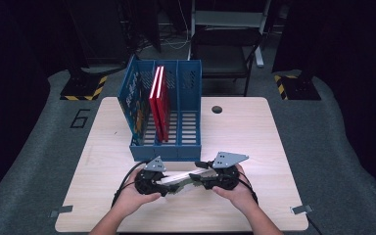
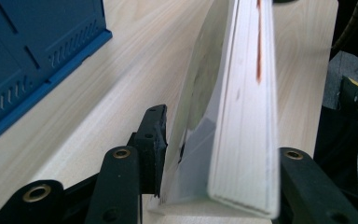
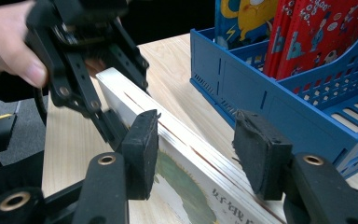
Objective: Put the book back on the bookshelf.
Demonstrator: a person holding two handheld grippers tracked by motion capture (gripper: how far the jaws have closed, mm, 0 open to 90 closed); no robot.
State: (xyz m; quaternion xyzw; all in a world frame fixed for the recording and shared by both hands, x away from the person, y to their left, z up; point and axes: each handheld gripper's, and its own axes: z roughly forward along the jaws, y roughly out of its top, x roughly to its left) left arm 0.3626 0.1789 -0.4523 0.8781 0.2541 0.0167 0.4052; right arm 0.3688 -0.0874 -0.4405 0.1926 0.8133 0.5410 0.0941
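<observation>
The pale wooden surface (image 1: 254, 137) carries a blue file rack (image 1: 166, 147) at its middle, with two red books (image 1: 159, 103) upright in a middle compartment and a blue picture book (image 1: 136, 105) leaning in the left one. Just in front of the rack, near the person's edge, a white-edged book (image 1: 178, 177) is held on its edge between the two hands, spanning from one gripper to the other. The left gripper (image 2: 214, 154) is clamped on one end of that book, pads against cover and page edge, while the right gripper (image 3: 196, 144) straddles the other end with its jaws apart, one pad near the cover and the other clear of it.
</observation>
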